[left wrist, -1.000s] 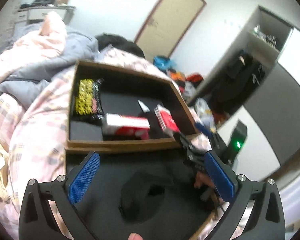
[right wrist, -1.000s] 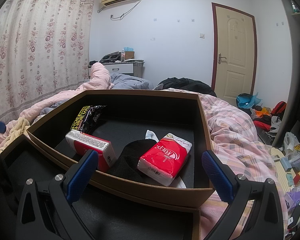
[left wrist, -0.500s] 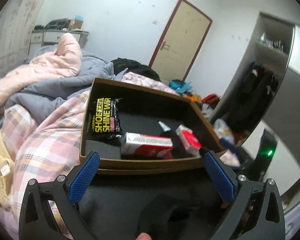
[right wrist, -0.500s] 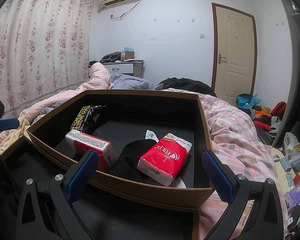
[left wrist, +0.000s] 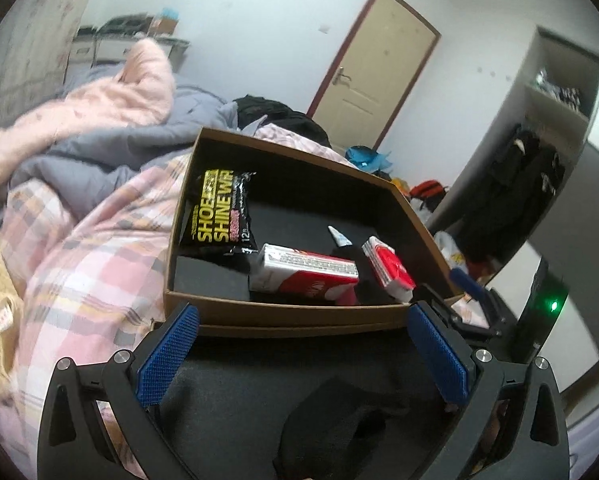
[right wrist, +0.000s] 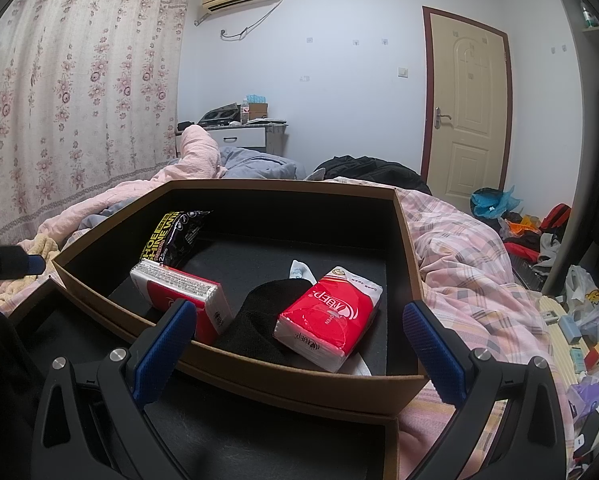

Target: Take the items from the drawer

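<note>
A cardboard drawer (right wrist: 235,364) rests on a bed (right wrist: 471,264), pulled clear of its black sleeve so its contents lie exposed to both grippers, which hover released and empty at its near edge: the left gripper (left wrist: 303,356) and the right gripper (right wrist: 299,348). Inside lie two red tissue packs, one (right wrist: 327,316) toward the right wall and one (right wrist: 179,288) nearer the left, one shoe-shine wipes packet (right wrist: 171,236) in the far left corner, one black sock (right wrist: 263,312) and one small white tube (right wrist: 301,270). Nothing appears removed yet.
</note>
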### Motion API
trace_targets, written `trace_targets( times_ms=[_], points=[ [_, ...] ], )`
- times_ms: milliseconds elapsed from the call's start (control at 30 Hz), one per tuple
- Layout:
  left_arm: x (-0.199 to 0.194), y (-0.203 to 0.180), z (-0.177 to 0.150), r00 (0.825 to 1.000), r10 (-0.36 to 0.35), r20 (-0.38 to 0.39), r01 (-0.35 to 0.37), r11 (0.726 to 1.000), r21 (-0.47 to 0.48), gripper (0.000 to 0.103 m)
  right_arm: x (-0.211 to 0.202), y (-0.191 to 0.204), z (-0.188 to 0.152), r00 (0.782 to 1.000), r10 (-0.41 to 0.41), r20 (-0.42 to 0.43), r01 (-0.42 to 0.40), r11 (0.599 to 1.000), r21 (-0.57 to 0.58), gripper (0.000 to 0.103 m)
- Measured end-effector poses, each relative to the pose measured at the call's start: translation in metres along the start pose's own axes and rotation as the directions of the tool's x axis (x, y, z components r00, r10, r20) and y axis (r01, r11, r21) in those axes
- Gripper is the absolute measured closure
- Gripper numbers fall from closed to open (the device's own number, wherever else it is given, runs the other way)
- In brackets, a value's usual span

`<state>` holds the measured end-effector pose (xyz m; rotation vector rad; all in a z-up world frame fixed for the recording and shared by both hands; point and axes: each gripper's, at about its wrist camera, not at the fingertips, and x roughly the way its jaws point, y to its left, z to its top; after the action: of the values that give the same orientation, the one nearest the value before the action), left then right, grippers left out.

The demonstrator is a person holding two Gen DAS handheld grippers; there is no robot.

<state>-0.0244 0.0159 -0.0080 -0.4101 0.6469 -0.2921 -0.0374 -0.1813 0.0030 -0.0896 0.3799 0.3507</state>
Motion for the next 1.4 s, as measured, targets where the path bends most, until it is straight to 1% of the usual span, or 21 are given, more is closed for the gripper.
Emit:
trace_targets(
  times_ms=[133,400,667,1000,1233,1400],
  points=[
    [0.0,0.0052,0.002,1.0,-0.016,-0.013,0.015,0.999,-0.037,0.0,0.0,-0.0001,-0.0001,1.0,0.0,0.0,0.0,1.0,0.0,0.001],
    [0.0016,-0.0029,0.0003,1.0,-0.004,-0.026,0.004,1.0,-0.002,0.0,0.0,-0.0001,-0.0001,1.0,0.0,0.0,0.0,1.0,0.0,0.001],
    [0.0007,0.0002,0.0017,1.0,-0.006,-0.023,0.005,1.0,-0.026,0.0,0.0,-0.0002,-0.0002,1.0,0.0,0.0,0.0,1.0,0.0,0.001],
    [0.0013,0.0014,0.0015,1.0,-0.003,-0.026,0.002,1.0,-0.026,0.0,-0.0001,-0.0003,-0.0003,1.0,0.0,0.0,0.0,1.0,0.0,0.001],
    [0.0021,-0.0018,0.0,1.0,0.007,-0.029,-0.007,1.0,-0.001,0.0,-0.0001,-0.0003,-0.0003,1.0,0.0,0.001,0.0,1.0,0.0,0.001],
    [0.0015,0.0004,0.0006,1.0,0.005,-0.03,-0.005,1.0,-0.012,0.0,-0.0002,-0.0003,-0.0004,1.0,0.0,0.001,0.0,1.0,0.0,0.001]
  ],
)
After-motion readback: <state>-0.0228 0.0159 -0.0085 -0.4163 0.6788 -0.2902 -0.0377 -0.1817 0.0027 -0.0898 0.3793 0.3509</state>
